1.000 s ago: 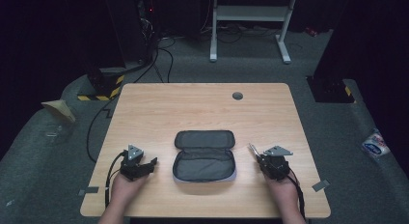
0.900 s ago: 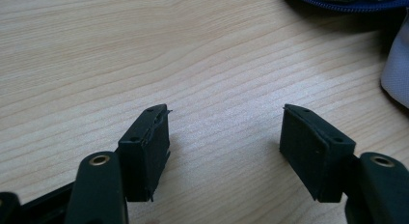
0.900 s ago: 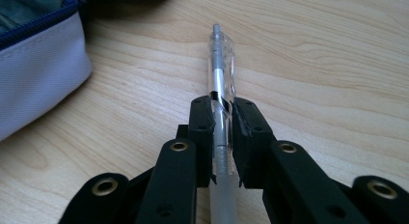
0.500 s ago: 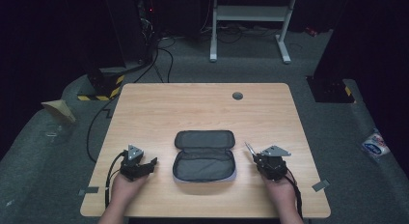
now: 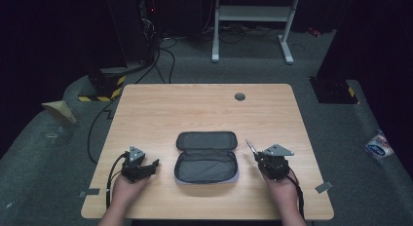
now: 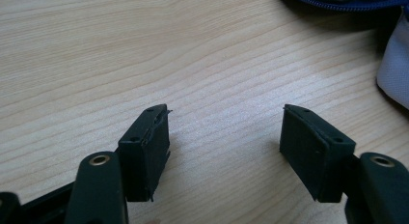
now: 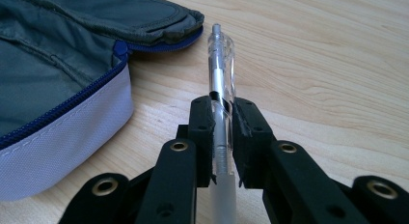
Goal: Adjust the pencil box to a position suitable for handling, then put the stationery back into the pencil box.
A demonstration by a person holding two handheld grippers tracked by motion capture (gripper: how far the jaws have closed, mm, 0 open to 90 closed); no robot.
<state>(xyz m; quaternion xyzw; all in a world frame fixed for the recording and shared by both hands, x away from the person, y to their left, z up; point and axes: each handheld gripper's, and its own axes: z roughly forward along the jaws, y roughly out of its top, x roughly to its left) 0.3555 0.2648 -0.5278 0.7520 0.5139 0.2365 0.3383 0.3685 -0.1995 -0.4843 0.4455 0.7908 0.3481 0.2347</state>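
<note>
Since a second ago my right gripper (image 5: 253, 151) has shifted a little toward the pencil case (image 5: 206, 157) and its pen (image 5: 250, 146) now tips further left; the left gripper (image 5: 151, 165) and the case sit where they were. From the high view I see both of my hands at the near edge of the wooden table (image 5: 204, 109): the left hand (image 5: 127, 187) near the left corner, its gripper aimed right toward the case, and the right hand (image 5: 279, 186) on the other side, its gripper aimed away from me and slightly left. The case lies open between them, lid folded back toward the far side, well apart from the left gripper and just beside the right one's pen tip. The right gripper view gives me what the high view cannot: the jaws are closed tight on the clear pen (image 7: 222, 79), gripping it partway along the barrel so it sticks straight out ahead, its end close to the corner of the case (image 7: 62, 89) with its blue zipper and pale side wall. In the left gripper view the left gripper (image 6: 224, 132) has its jaws spread wide with nothing between them, just above bare wood (image 6: 144, 50), and an edge of the case (image 6: 393, 64) shows at the far right.
</note>
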